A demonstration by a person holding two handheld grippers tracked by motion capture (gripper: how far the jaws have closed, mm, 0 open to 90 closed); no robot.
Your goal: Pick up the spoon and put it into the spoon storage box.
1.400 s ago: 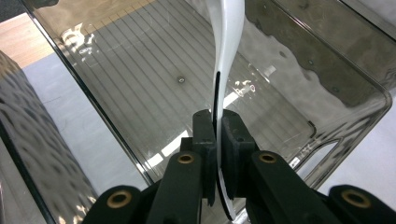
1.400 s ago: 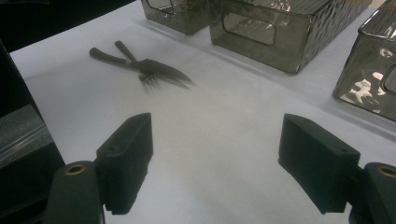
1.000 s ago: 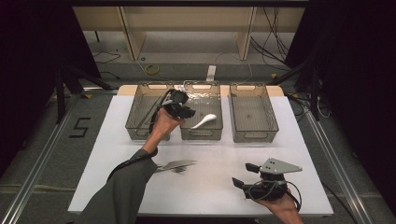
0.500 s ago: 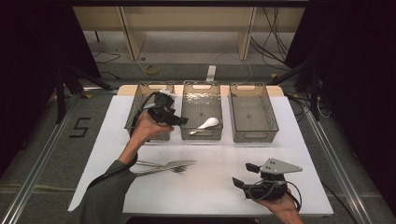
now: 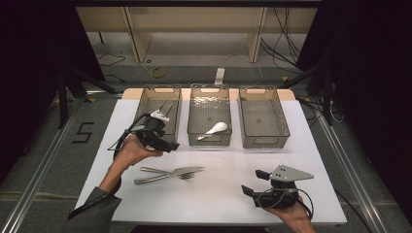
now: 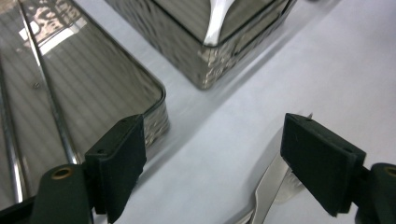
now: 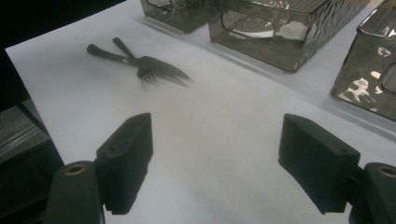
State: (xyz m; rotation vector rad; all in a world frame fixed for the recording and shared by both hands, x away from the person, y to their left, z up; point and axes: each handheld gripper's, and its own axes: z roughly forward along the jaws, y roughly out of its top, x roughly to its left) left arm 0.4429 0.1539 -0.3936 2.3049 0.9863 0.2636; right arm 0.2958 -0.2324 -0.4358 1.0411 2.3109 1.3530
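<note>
Left gripper [image 5: 167,145], centre-left of the high view, jaws just opened and empty; knife [image 5: 167,174] and fork [image 5: 163,171] below look thin, stiff, slippery—best pinched across the handle.

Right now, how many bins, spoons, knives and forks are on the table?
Clear bins: 3 (left, middle, right)
White spoon in the middle bin: 1
Knife on the table: 1
Fork crossed with it: 1
Total: 6
</note>
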